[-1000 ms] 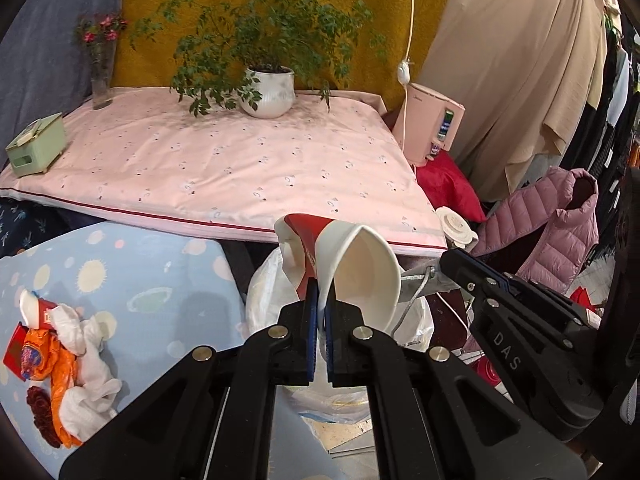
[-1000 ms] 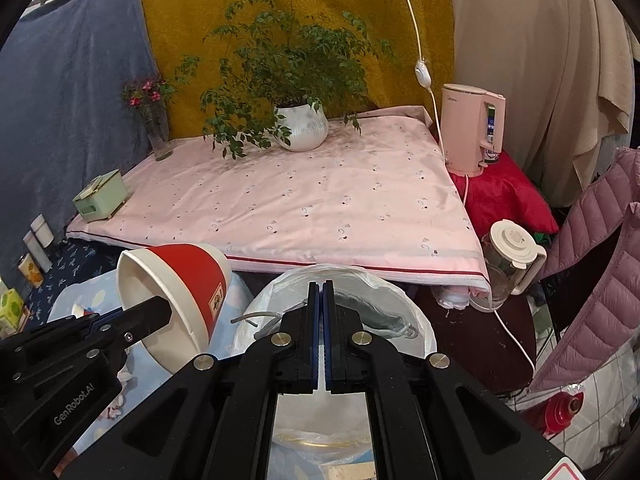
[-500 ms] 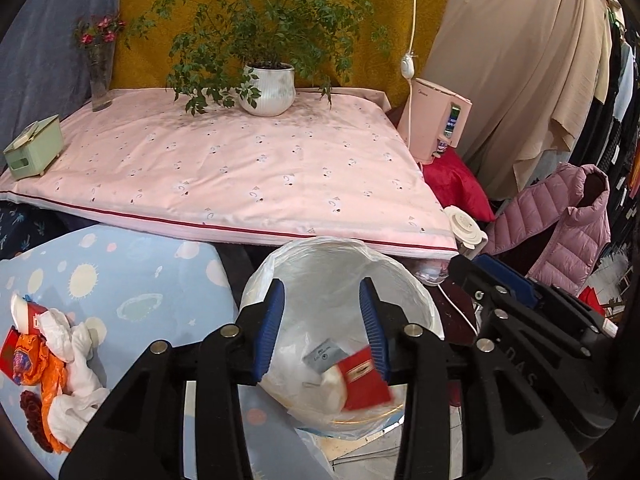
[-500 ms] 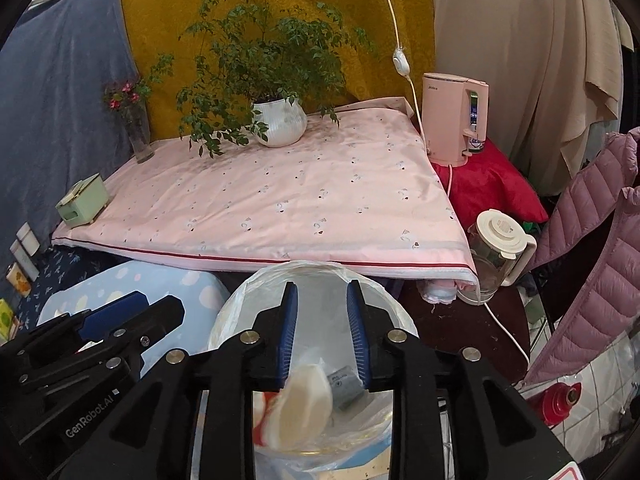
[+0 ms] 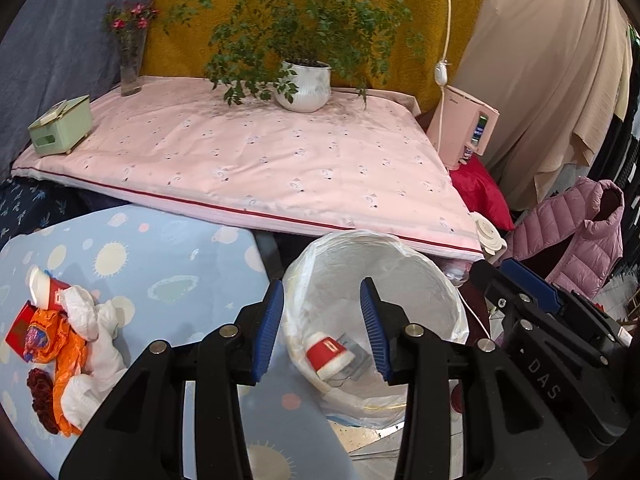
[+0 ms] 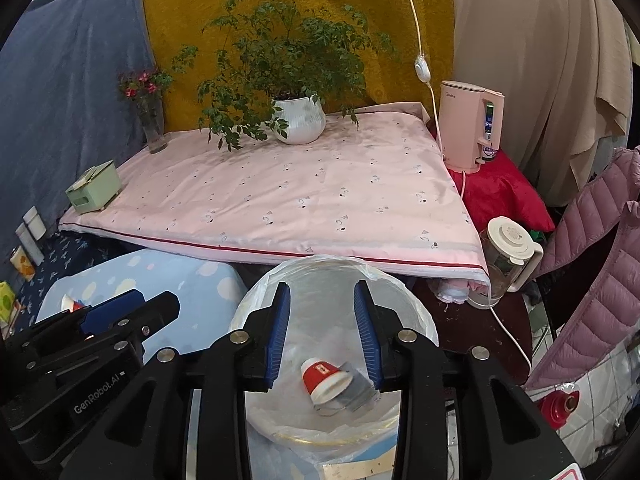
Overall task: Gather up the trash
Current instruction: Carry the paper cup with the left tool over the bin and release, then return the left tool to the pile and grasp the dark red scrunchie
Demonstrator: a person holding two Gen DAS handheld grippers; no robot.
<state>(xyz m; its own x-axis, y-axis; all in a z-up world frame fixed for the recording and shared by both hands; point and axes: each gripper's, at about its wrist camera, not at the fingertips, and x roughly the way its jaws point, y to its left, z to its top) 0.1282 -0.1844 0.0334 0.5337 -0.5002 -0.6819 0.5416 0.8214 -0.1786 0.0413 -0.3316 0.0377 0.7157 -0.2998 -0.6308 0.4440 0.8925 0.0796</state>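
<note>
Across the upper middle of the frame, a pink-covered worktop (image 5: 260, 160) carries a white potted plant (image 5: 306, 84), a glass flower vase (image 5: 130, 68) and a green box (image 5: 60, 126), while the blue patterned worktop (image 5: 160, 264) at lower left holds a heap of wrappers and tissues (image 5: 64, 352).

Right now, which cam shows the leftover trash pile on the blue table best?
Left wrist: the trash pile lies in full view on the blue table. Right wrist shows only a sliver behind the left gripper.
</note>
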